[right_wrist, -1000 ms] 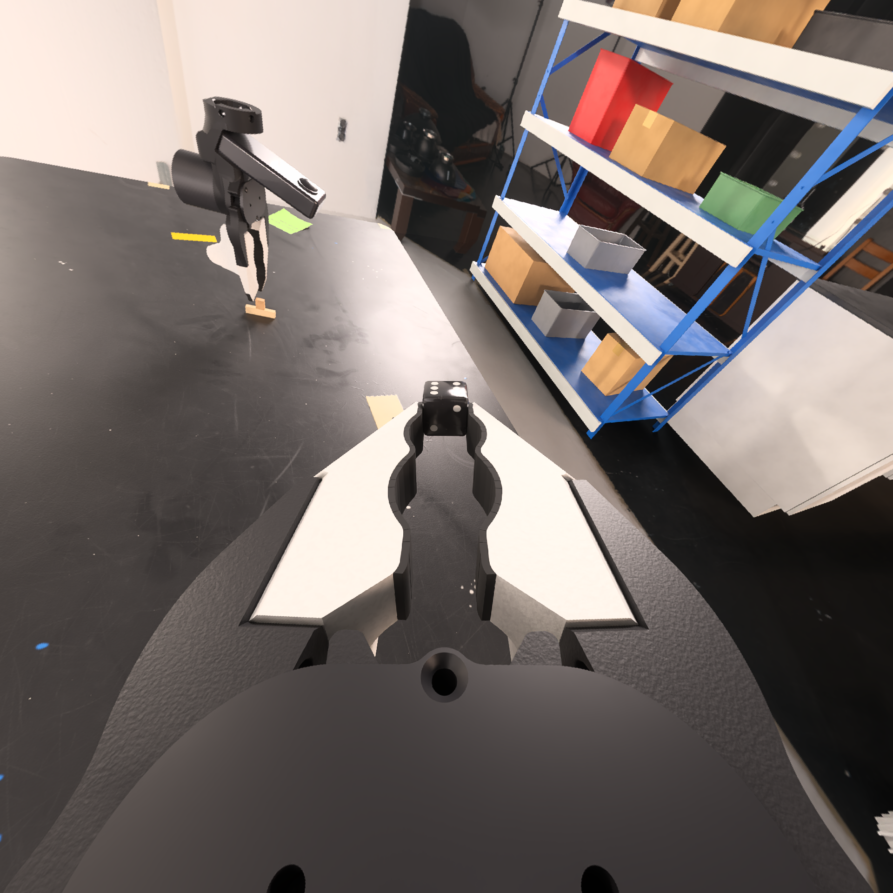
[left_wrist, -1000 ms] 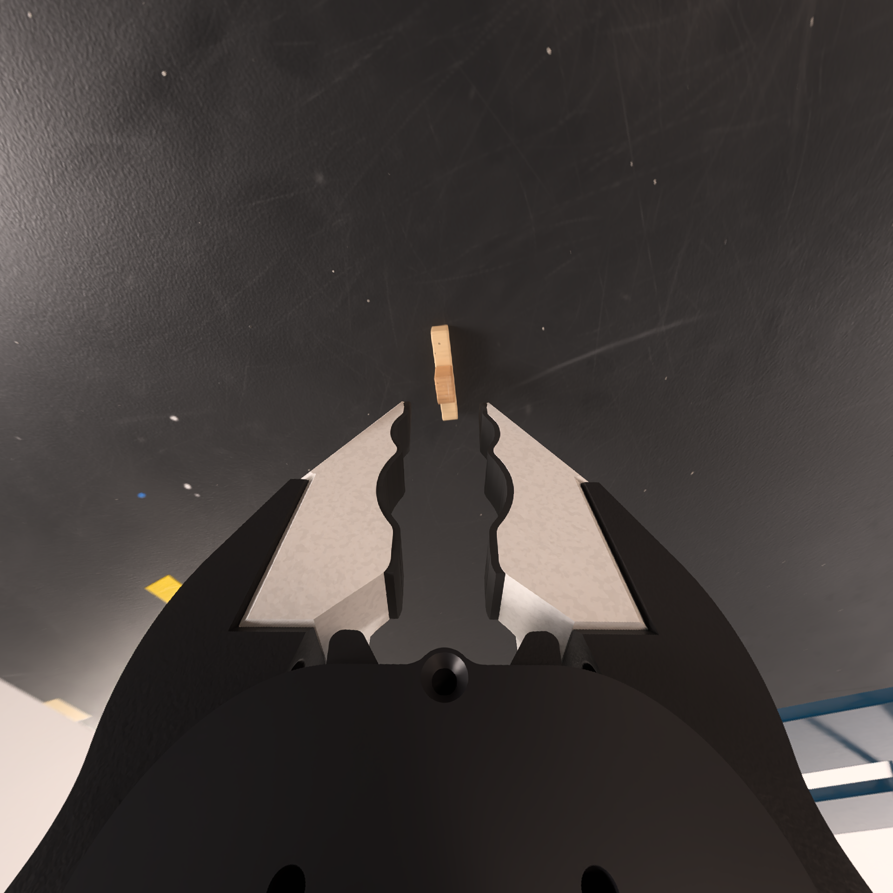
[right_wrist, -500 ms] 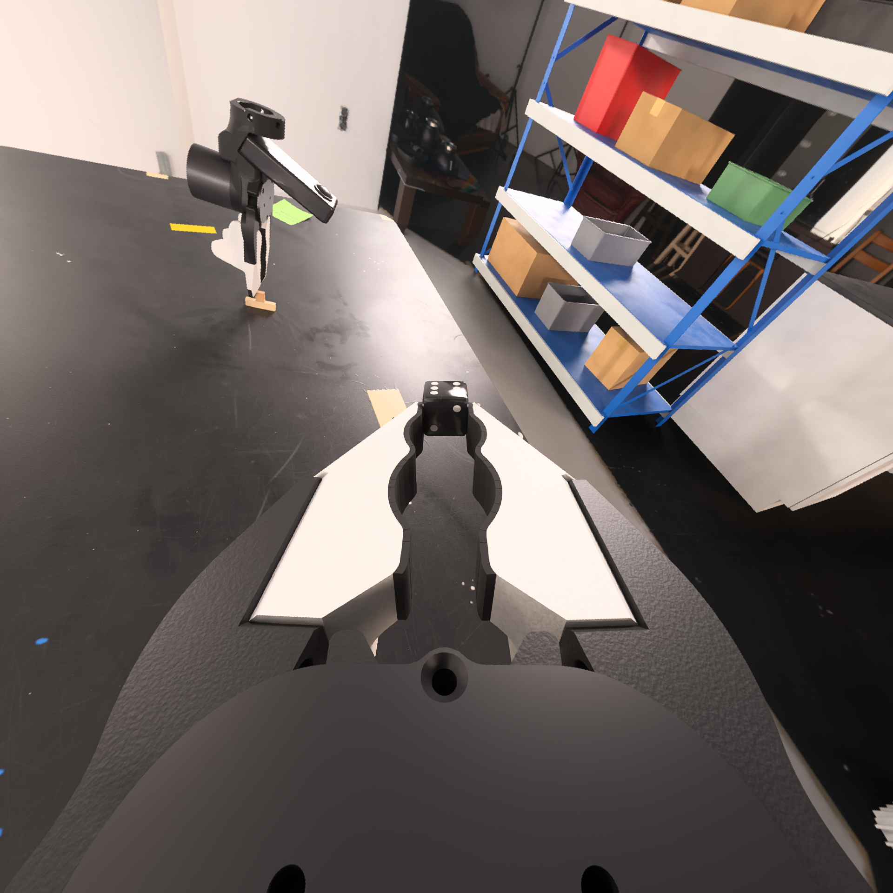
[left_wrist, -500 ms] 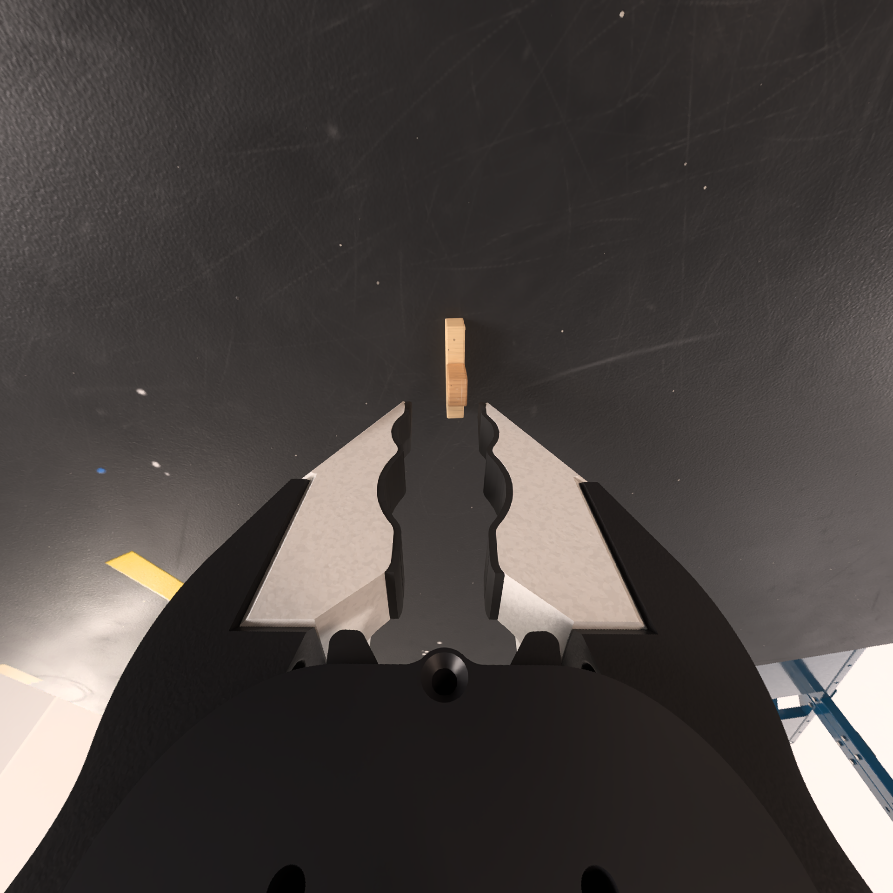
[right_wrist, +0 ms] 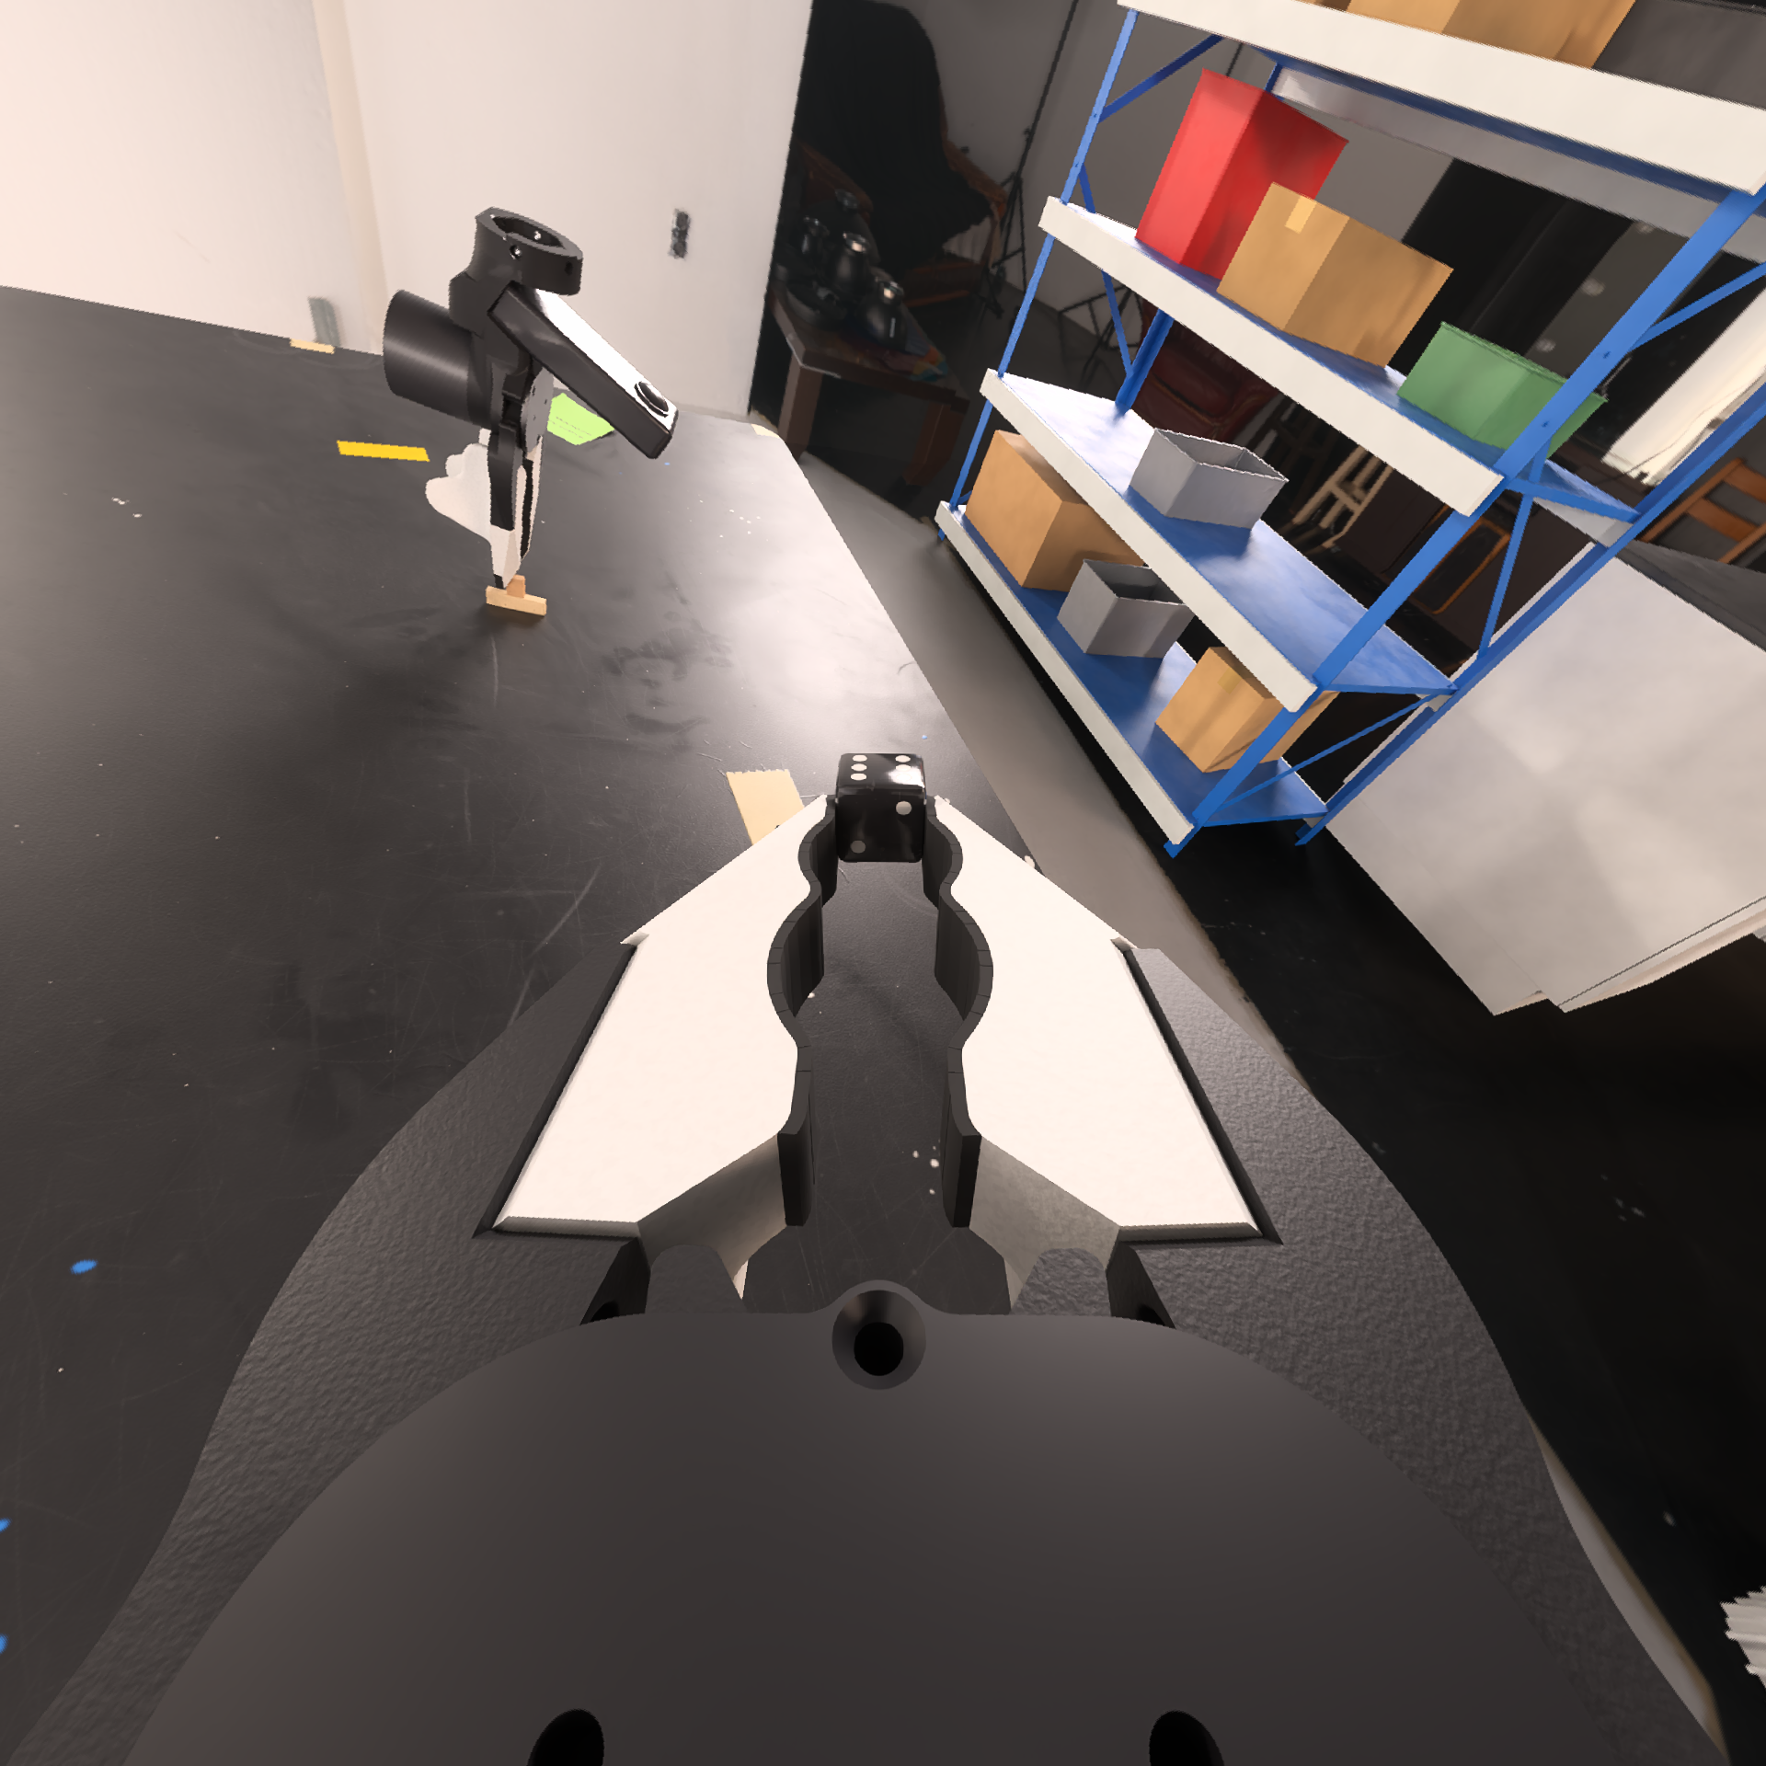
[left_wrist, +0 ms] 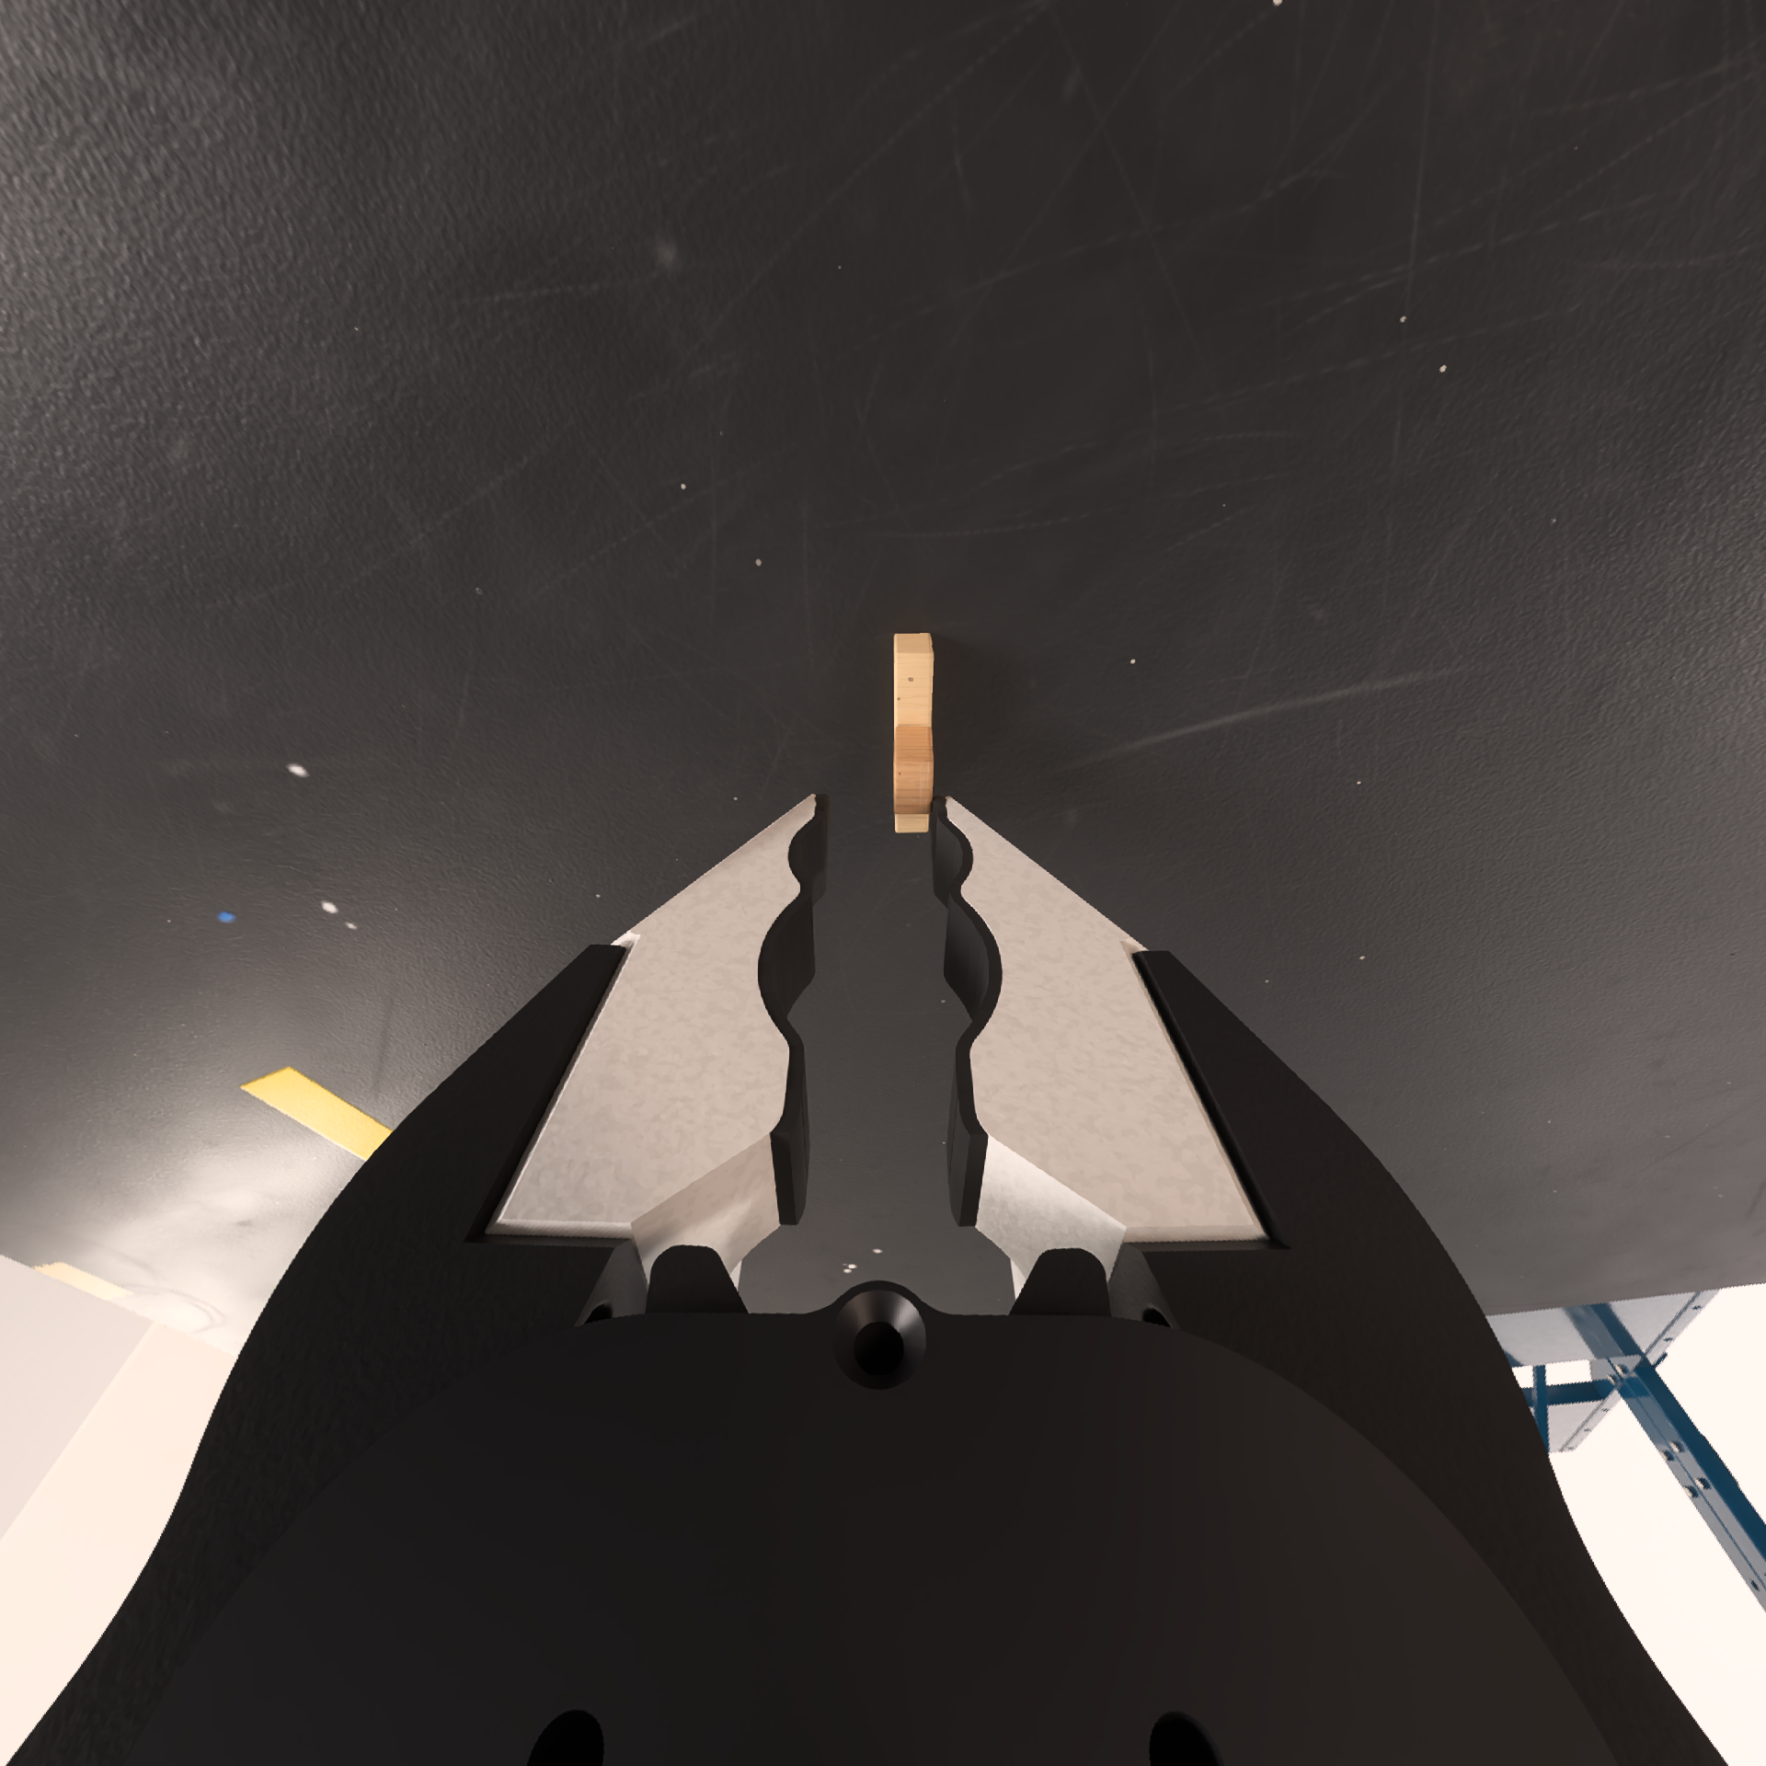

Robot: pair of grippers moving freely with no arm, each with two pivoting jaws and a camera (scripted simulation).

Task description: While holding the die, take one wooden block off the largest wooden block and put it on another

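1. My right gripper (right_wrist: 879, 812) pinches the die (right_wrist: 879, 807) at its tips, clear of the table (right_wrist: 239, 860), so the hold survives the swap.
2. Small block (left_wrist: 913, 764) sits on the flat big block (left_wrist: 911, 702), far beyond the die.
3. My left gripper (left_wrist: 879, 812) hangs over the blocks, fingers spread, lined up to grab the small one, I reckon.
4. Shelf rack (right_wrist: 1338, 478) right of the die.

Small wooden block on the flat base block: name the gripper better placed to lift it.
Left. The left gripper hangs open right above the small wooden block; the right gripper holds the black die far off.
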